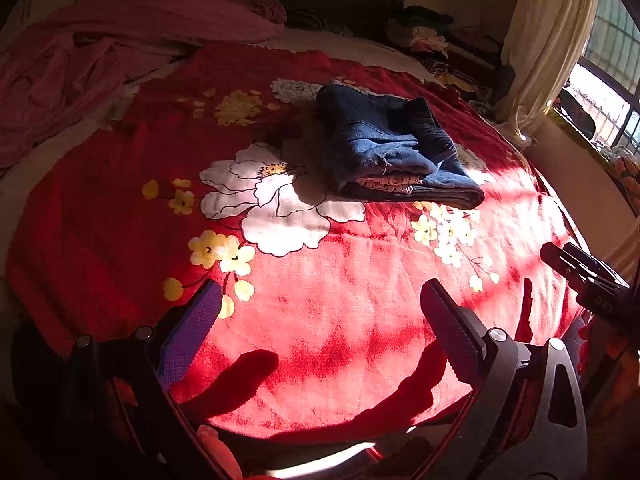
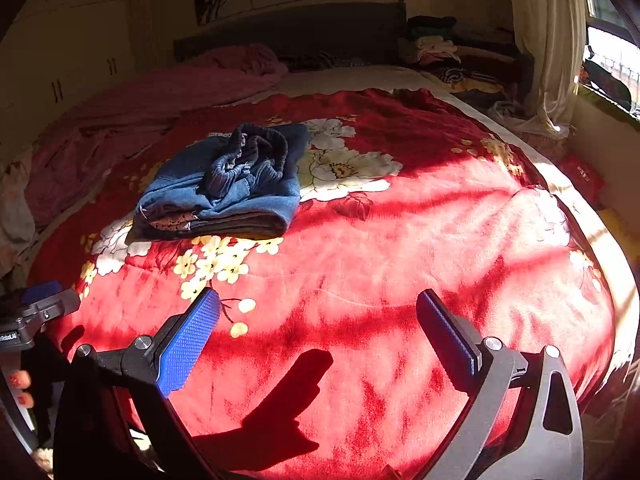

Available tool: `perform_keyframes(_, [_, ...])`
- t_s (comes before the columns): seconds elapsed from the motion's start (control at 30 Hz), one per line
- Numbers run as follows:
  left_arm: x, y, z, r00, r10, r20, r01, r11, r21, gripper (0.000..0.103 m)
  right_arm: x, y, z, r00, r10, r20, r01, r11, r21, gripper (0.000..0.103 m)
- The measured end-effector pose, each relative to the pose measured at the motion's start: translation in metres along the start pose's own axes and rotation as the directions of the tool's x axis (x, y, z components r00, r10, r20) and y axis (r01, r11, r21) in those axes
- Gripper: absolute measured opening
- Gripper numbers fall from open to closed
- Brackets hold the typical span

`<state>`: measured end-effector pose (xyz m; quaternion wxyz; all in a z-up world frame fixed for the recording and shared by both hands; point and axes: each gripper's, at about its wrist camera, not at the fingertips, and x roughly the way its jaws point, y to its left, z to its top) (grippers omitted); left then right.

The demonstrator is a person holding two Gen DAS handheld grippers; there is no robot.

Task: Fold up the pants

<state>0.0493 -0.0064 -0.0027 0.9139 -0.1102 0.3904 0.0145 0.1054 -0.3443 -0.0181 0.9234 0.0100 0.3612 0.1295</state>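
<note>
On the red floral blanket (image 2: 400, 280) the pants (image 2: 224, 188) lie bundled, well beyond your left gripper (image 1: 320, 320) and right gripper (image 2: 320, 320), both spread and empty; soft, limp denim, probably best pinched at the ribbed waistband (image 2: 256, 148).

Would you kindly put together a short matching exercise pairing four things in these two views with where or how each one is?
Things:
1. pants
2. left gripper
3. pink blanket
4. curtain

Descriptions:
A. hanging beside the window
B. bunched along the bed's far left side
C. lying in a folded bundle on the red floral blanket
D. open, holding nothing, above the blanket's near part

Pairs: 1-C, 2-D, 3-B, 4-A
</note>
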Motion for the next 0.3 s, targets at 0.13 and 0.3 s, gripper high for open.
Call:
perform_keyframes(0.13, [0.018,0.064,0.055,0.989,0.147,0.004,-0.146,0.986,-0.076,0.093,0.015,-0.058,0.027,0.994,-0.113,0.005,0.113,0.992,0.052,0.098])
perform_keyframes(0.3, [0.073,0.172,0.125,0.930,0.360,-0.078,-0.368,0.917,-0.156,0.093,0.056,-0.158,0.073,0.963,-0.264,-0.055,0.270,0.953,0.139,0.098])
